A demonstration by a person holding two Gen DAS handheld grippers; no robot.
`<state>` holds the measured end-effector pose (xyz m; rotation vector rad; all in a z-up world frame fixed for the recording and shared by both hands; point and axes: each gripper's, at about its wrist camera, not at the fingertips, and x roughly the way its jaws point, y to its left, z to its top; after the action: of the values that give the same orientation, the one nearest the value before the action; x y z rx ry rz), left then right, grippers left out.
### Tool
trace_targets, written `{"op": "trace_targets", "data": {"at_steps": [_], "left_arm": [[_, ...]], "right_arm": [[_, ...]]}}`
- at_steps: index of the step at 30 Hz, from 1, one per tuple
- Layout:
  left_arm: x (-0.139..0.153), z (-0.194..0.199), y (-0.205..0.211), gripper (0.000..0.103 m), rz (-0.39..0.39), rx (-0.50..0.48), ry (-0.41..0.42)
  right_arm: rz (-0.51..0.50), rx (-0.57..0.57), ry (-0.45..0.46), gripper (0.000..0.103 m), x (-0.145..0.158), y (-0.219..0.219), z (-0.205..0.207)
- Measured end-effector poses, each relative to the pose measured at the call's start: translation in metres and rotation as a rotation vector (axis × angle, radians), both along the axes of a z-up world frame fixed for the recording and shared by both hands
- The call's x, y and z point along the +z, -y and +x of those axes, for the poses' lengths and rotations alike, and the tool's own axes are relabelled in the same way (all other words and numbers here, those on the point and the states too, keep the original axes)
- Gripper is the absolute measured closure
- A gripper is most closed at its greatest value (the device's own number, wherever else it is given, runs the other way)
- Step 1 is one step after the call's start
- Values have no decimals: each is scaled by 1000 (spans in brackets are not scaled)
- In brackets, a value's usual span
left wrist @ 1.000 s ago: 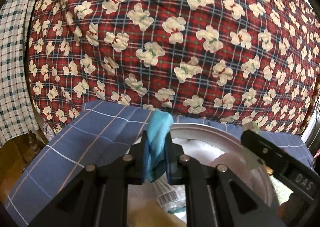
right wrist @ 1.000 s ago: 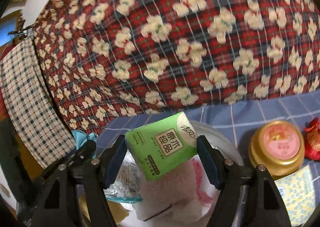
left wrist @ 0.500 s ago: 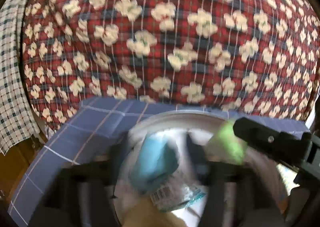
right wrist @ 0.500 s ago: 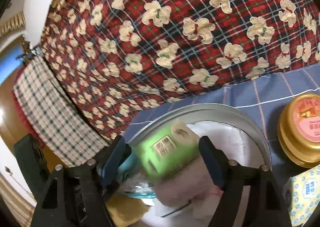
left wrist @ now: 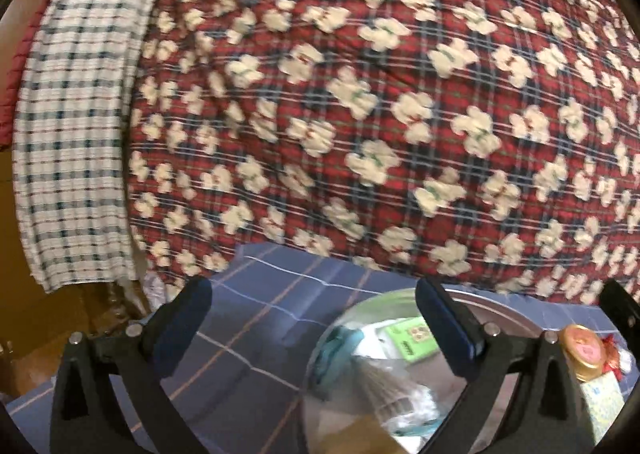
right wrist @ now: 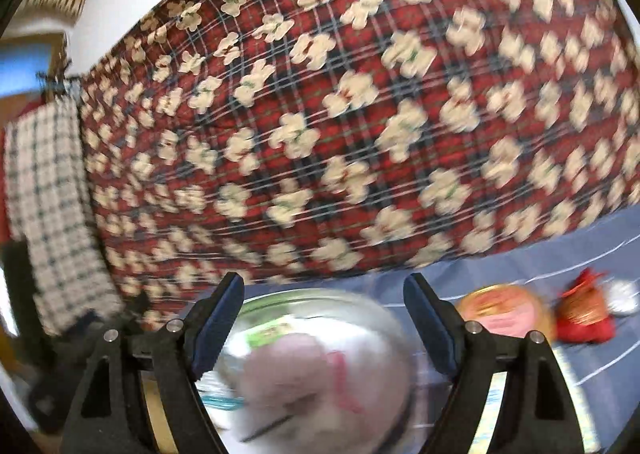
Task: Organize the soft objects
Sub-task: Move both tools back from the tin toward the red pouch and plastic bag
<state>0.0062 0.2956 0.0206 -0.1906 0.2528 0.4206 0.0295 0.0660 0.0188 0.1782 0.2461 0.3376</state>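
Fingers spread wide on both grippers, nothing between them: left gripper [left wrist: 312, 308] and right gripper [right wrist: 324, 304] both hover above the metal bowl [left wrist: 500, 304], apart from its contents. Soft things sit inside the bowl: green tissue pack [left wrist: 410, 338], teal cloth [left wrist: 334, 350], a pale fluffy item [right wrist: 316, 370], some clear wrapped packets, details blurred. Likely reason for the wide-apart fingers: both loads look deposited, bowl serving as the collection point. Bowl rests on a blue checked sheet [left wrist: 256, 318], hard against a big red plaid quilt [left wrist: 360, 114] that rises like a wall behind it. Right of the bowl: gold tin [right wrist: 506, 314], red pouch [right wrist: 582, 314] beyond it, a yellow patterned pack [left wrist: 604, 400] nearer. The pouch looks soft, probably next candidate; the tin stands between it and the bowl, so a carry would need to clear it. Checked towel [left wrist: 76, 126] hangs at far left, out of the way.
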Motion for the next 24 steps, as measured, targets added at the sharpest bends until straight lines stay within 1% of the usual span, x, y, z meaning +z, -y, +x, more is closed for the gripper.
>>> {"op": "trace_targets", "data": {"at_steps": [3,5,7,11,13,19,24], "left_arm": [[-1,-6,-2,0,21,77,5],[-3,-9,-1,0,39,112,5],[-4,-12,1,0,52,110,18],[-6,-16,12,0,69,95,39],[-7,-17,16,0,75,96,39],[-12,-21,26,0,61,84,32],[-16,-21,42,0,127,73,19]], "right_arm": [[-15,-44,-18,19,-4,9,-2],[-8,-36,-28,19,-8,15,-3],[-11,-26,-25,19,-12,19,-7],[-69,-30,36,19,-13,18,-20],[-79,-35,44,19,-15,18,-24],[-78,-36,46,19,-17,21,-27],[-115,-24,54,19,-22,22,-33]]}}
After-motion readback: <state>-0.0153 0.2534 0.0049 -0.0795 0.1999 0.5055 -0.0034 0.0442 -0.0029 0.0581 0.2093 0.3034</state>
